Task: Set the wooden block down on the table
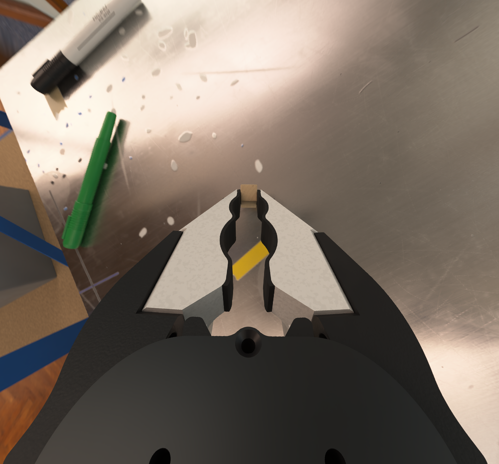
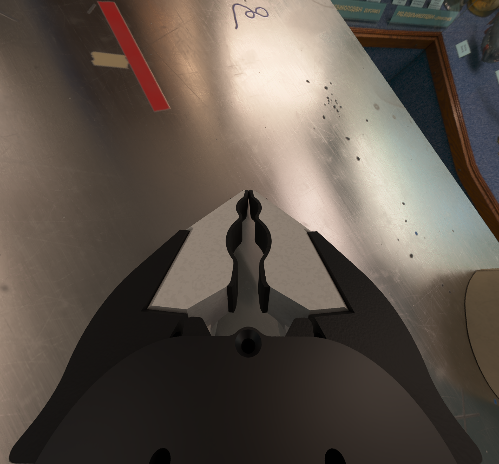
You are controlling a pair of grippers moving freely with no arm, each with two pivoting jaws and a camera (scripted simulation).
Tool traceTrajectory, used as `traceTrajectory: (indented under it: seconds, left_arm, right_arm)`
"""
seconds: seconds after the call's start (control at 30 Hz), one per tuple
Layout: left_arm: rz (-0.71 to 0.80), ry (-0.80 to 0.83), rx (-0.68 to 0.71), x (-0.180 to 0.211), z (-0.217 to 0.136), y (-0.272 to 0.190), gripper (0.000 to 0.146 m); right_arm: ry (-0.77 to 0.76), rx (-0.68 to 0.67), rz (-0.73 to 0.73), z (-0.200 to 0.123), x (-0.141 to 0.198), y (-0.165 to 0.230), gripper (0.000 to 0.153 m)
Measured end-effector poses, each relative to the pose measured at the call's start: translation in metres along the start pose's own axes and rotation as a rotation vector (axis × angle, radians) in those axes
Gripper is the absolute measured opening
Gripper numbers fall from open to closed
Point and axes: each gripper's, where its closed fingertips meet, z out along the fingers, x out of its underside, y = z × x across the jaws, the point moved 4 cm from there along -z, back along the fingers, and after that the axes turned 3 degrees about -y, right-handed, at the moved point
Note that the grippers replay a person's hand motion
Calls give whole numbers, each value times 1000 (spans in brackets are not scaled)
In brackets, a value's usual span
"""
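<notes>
In the left wrist view my left gripper [image 1: 248,196] is shut on a small pale wooden block [image 1: 248,193], pinched between the two fingertips. The block hangs over the scratched metal table [image 1: 351,126]; I cannot tell whether it touches the surface. In the right wrist view my right gripper [image 2: 248,196] is shut with its tips together and holds nothing, over the same metal table [image 2: 243,126]. The block and the left gripper do not show in the right wrist view.
A white marker with a black cap [image 1: 86,37] and a green pen [image 1: 90,183] lie at the table's left. A yellow strip [image 1: 249,260] lies under my left gripper. A red strip [image 2: 133,56] and beige tape [image 2: 109,60] lie far left. A tan round thing [image 2: 483,343] is at right.
</notes>
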Motion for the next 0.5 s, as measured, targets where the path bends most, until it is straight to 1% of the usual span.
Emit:
traceTrajectory:
  seconds: [0.1, 0.2, 0.37, 0.5]
  left_arm:
    - [34, -85, 0, -7, -2, 0, 11]
    - [82, -113, 51, -9, 5, -6, 11]
    - [110, -84, 71, -4, 14, -9, 11]
    - [149, -83, 97, -2, 15, -13, 11]
  right_arm:
    - [0, -2, 2, 0, 0, 0, 0]
    - [0, -2, 3, 0, 0, 0, 0]
    - [1, -4, 5, 0, 0, 0, 0]
    - [1, -5, 7, 0, 0, 0, 0]
